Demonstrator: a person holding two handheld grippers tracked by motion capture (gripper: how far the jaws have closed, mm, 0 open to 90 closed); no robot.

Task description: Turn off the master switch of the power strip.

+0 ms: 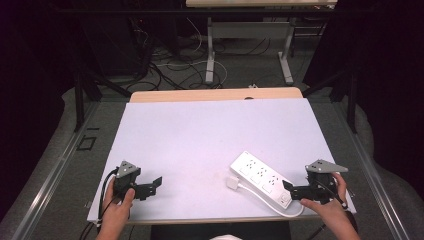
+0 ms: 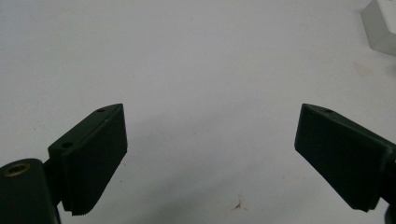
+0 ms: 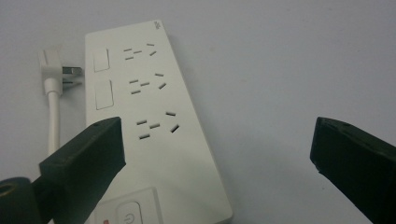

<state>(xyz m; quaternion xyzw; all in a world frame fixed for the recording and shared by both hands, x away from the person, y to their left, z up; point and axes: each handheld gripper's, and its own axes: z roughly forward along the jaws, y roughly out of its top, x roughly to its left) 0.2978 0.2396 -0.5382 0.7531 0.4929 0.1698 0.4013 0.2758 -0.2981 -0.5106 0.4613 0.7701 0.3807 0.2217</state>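
A white power strip [image 1: 260, 178] lies flat at the front right of the white table [image 1: 200, 135], its cable looping to a white plug [image 1: 232, 183] beside it. My right gripper [image 1: 291, 189] hovers at the strip's near end, open, nothing between its jaws. In the right gripper view the power strip [image 3: 154, 126] runs away from the jaws, its switch at the near end, and the plug [image 3: 53, 70] lies to its left. My left gripper [image 1: 154, 184] is open over bare table at the front left. A corner of the strip [image 2: 380, 25] shows in the left gripper view.
The table's front edge runs just below both hands. Beyond the far edge, a wooden strip [image 1: 215, 94] shows, then floor with cables [image 1: 170, 70] and the legs of another table [image 1: 210, 55]. Dark curtains stand on both sides.
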